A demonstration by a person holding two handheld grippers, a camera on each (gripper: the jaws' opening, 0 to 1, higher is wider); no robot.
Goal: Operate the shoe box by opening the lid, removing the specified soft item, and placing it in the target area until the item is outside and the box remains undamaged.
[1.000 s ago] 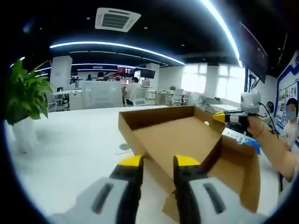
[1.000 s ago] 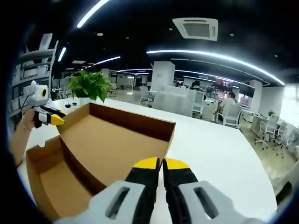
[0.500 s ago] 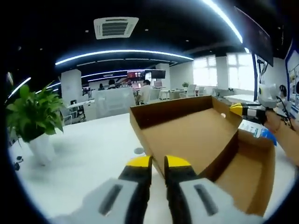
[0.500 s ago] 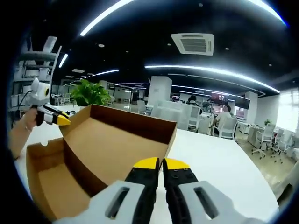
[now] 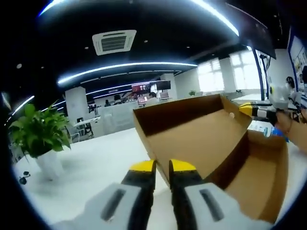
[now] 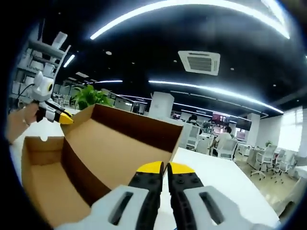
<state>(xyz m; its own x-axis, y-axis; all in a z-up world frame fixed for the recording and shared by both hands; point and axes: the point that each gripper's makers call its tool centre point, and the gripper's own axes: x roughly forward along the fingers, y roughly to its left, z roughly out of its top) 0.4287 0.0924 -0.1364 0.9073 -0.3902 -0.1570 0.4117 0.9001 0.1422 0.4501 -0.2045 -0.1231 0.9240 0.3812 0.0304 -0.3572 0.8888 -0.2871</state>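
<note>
Both grippers' jaws pinch the raised lid (image 5: 192,139) of the open shoe box (image 6: 48,182).

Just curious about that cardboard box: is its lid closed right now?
No. In the left gripper view the shoe box stands open, its lid raised so the bare brown inside shows.

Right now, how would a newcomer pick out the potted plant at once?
Start from the white table that carries the open cardboard shoe box. Past the box's raised lid, the potted plant stands alone: green leaves in a white pot, unlike anything else on that table.
</note>
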